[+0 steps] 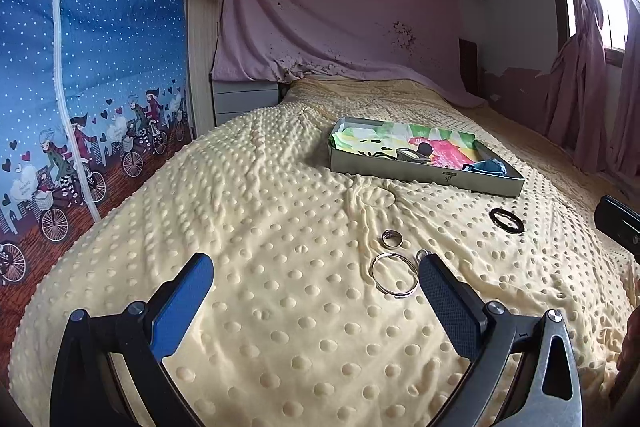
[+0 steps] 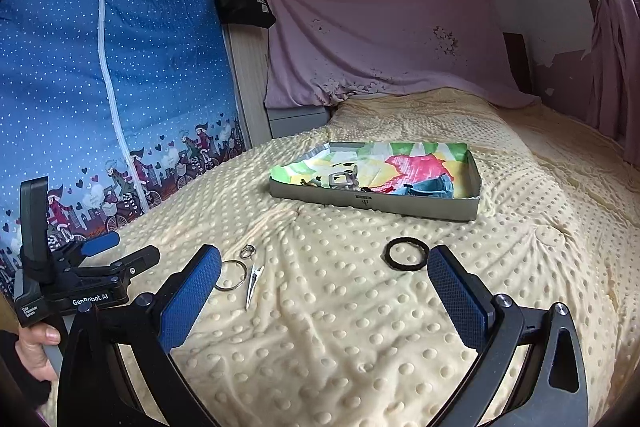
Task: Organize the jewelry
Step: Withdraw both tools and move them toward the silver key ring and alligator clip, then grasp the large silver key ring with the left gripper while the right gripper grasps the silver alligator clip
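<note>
Step judged: pick loose pieces off blanket [image 1: 280,227], carry to box [image 1: 424,173]. Grip thin metal low, press into soft pile, close slowly.

Left tongs [image 1: 316,291] apart, empty; hoop [image 1: 394,277] touching right finger, ring [image 1: 391,238] just beyond.

Right tongs [image 2: 324,287] apart, empty; black ring [image 2: 407,253] just beyond, right; clip [image 2: 253,285] near left finger.

Bed [image 2: 360,327]: tray [image 2: 372,203], rings [image 2: 406,253], perhaps clip [image 2: 253,283].
</note>
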Motion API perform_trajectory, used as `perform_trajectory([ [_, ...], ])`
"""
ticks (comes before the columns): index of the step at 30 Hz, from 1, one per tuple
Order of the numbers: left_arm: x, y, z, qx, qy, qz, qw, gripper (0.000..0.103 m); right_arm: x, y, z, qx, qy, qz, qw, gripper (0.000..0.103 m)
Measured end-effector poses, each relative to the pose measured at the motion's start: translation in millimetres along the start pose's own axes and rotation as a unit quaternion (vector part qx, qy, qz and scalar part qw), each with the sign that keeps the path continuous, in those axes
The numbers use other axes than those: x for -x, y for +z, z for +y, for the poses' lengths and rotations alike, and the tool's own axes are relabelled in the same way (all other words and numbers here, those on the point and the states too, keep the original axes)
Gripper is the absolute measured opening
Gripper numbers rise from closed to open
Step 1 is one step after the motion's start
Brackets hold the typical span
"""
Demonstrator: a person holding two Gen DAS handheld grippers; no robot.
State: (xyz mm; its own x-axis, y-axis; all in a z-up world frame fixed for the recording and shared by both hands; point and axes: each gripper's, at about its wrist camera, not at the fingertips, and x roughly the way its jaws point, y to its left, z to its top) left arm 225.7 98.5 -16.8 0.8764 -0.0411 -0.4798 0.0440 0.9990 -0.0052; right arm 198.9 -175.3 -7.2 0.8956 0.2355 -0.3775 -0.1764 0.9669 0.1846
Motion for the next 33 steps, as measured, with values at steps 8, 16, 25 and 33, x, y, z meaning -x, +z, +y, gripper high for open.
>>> perform_trajectory([
  [8,-9,-2,4,0.0,-0.025,-0.005,0.9997,0.095,-26,-4,20,0.033,0.025,0.004,0.999,0.1],
  [16,-20,-1,5,-0.006,-0.073,0.003,0.9973,0.069,-55,-13,27,0.043,0.057,0.038,0.997,0.065],
  [25,-45,-10,7,0.007,-0.148,0.059,0.9872,0.037,-87,-32,37,0.059,0.105,0.097,0.988,0.038],
  [33,-59,-13,-4,-0.011,-0.172,0.091,0.9808,0.021,-102,-43,51,0.093,0.123,0.132,0.979,0.03],
])
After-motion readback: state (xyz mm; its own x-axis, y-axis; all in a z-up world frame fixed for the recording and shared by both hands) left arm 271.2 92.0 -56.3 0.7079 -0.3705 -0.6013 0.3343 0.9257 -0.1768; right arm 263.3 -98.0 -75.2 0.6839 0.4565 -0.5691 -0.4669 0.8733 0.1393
